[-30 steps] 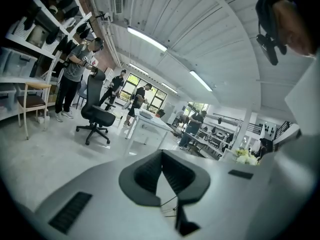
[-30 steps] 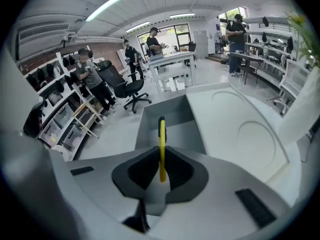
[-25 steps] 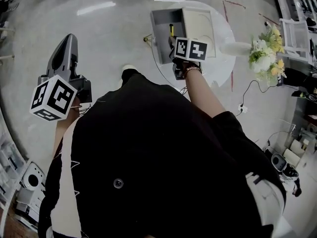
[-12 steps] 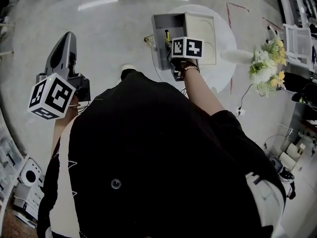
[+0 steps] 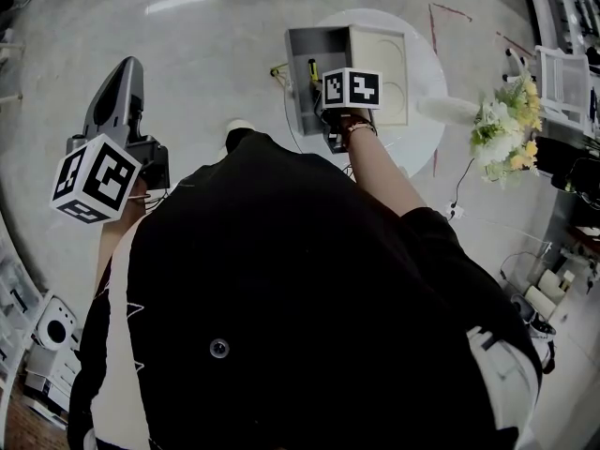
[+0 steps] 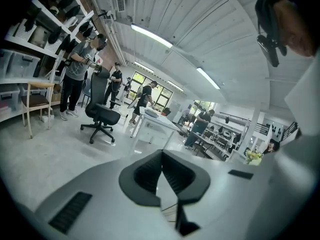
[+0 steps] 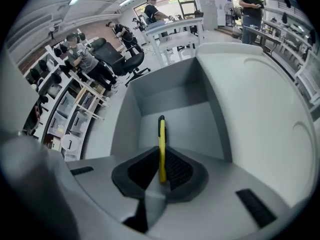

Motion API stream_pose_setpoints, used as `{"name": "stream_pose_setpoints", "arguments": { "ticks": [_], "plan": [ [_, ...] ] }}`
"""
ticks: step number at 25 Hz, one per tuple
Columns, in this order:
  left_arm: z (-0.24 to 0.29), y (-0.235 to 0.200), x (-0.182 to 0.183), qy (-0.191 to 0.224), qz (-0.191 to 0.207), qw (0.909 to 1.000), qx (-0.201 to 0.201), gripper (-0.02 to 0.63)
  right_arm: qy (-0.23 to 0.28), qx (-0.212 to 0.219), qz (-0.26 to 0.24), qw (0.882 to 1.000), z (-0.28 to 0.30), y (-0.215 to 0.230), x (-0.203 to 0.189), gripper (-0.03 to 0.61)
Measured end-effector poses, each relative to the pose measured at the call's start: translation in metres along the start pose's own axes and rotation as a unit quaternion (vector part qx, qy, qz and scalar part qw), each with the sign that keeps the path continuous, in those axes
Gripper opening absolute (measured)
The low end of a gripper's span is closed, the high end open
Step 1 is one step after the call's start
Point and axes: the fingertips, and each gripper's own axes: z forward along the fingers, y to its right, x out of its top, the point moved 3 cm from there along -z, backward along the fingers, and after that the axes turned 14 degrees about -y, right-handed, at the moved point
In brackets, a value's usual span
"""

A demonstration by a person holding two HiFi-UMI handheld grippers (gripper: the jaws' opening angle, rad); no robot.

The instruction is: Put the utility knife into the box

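Since a second ago my right gripper (image 5: 323, 90) has edged a little to the left over the box (image 5: 302, 45), while my left gripper (image 5: 127, 71) has hardly shifted. In the right gripper view my fingers (image 7: 175, 170) are closed on the utility knife (image 7: 161, 144), a thin yellow body with a black end. It stands edge-on between them, and its free end reaches out over the grey inside of the box (image 7: 125, 124). Whether that end touches the box bottom I cannot tell. From the head view the utility knife (image 5: 313, 68) shows as a yellow sliver inside the box opening. The box stands on a round white desk (image 5: 422, 82) with its pale lid (image 5: 380, 59) swung open to the right. A bunch of flowers (image 5: 502, 125) stands past the desk's right edge. My left gripper (image 6: 161, 171) hangs well apart from the desk, out over the bare floor (image 5: 197, 73). Its fingers (image 6: 145, 174) are pressed together with nothing between them
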Motion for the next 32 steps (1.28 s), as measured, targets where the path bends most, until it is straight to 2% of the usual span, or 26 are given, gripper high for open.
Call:
{"name": "stream_pose_setpoints", "arguments": {
  "ticks": [32],
  "plan": [
    [0.0058,-0.0039,-0.0070,-0.009,-0.009,0.9999,-0.005,0.011,-0.007,-0.007,0.027,1.000,-0.0002,0.0006,-0.0003,0.064]
  ]
}}
